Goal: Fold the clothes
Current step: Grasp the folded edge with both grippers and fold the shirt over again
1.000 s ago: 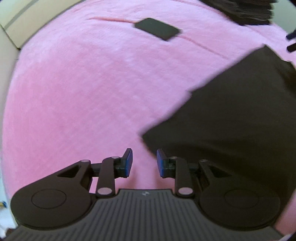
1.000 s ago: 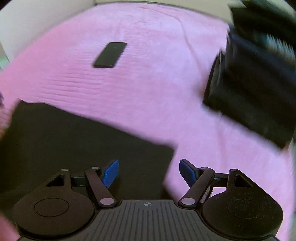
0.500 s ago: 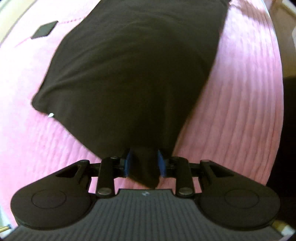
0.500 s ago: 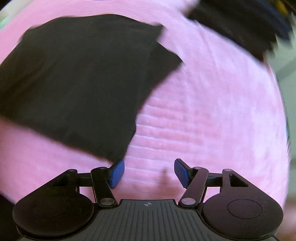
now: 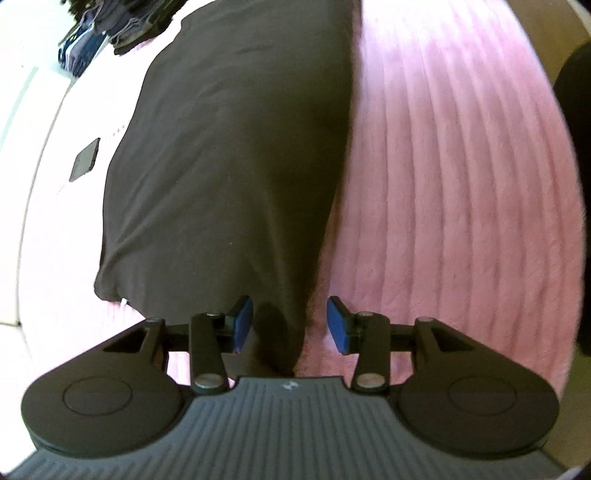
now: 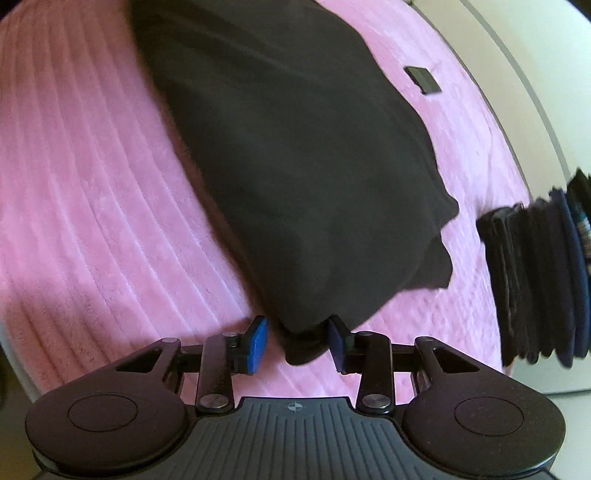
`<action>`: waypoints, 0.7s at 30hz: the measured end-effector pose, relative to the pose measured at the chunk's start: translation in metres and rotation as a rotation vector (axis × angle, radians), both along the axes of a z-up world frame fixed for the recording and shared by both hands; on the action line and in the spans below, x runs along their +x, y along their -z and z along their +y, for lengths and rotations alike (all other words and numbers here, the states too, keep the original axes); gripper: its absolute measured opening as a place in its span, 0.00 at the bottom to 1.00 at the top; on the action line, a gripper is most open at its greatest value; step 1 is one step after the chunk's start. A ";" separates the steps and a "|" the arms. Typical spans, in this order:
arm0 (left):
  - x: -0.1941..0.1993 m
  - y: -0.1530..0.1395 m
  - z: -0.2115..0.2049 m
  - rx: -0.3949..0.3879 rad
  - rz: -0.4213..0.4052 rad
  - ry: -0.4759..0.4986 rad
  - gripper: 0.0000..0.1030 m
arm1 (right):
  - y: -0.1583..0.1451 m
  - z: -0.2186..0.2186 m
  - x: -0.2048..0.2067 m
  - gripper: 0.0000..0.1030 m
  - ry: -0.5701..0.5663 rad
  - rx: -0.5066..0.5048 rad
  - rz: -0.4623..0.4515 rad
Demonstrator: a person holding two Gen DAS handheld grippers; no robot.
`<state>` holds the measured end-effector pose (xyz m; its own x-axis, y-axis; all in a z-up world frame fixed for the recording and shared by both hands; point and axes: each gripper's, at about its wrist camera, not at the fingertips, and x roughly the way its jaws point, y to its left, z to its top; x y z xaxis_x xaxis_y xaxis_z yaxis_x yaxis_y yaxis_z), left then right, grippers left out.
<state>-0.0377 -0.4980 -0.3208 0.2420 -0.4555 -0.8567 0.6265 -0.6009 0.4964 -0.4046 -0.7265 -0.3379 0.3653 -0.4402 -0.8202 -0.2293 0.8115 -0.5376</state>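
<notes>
A black garment [image 5: 229,166] lies folded into a long strip on the pink ribbed blanket [image 5: 461,184]. Its near corner reaches between the blue pads of my left gripper [image 5: 290,328], whose jaws are opening; there is a gap of blanket beside the right pad. In the right wrist view the same garment [image 6: 303,166] narrows to another corner that sits between the pads of my right gripper [image 6: 297,343]. Those jaws are closing: the right pad touches the cloth and the left pad stands a little off it.
A dark phone [image 5: 85,159] [image 6: 423,80] lies on the blanket beyond the garment. A stack of folded dark clothes [image 6: 535,284] [image 5: 107,33] stands near the blanket's edge. A pale floor or wall borders the blanket [image 6: 92,184].
Both grippers swung across the blanket to the garment's near corners. The left jaws, pinched on cloth half a second ago, now stand wider. The right jaws have narrowed around their corner.
</notes>
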 end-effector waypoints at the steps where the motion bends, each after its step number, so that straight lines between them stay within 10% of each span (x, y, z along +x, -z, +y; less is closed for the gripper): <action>1: 0.001 0.003 -0.001 -0.007 -0.025 0.001 0.35 | 0.003 0.002 0.001 0.37 -0.006 -0.013 0.004; 5: 0.016 0.008 0.001 -0.003 -0.061 -0.021 0.03 | 0.007 0.005 0.004 0.06 0.022 -0.062 0.052; 21: 0.024 -0.030 0.027 -0.039 0.094 -0.094 0.02 | 0.001 -0.012 -0.016 0.03 0.113 -0.036 0.087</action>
<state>-0.0133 -0.4715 -0.2911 0.2047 -0.4685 -0.8594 0.7236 -0.5189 0.4552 -0.4204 -0.7386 -0.3385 0.2401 -0.5041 -0.8296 -0.1848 0.8152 -0.5489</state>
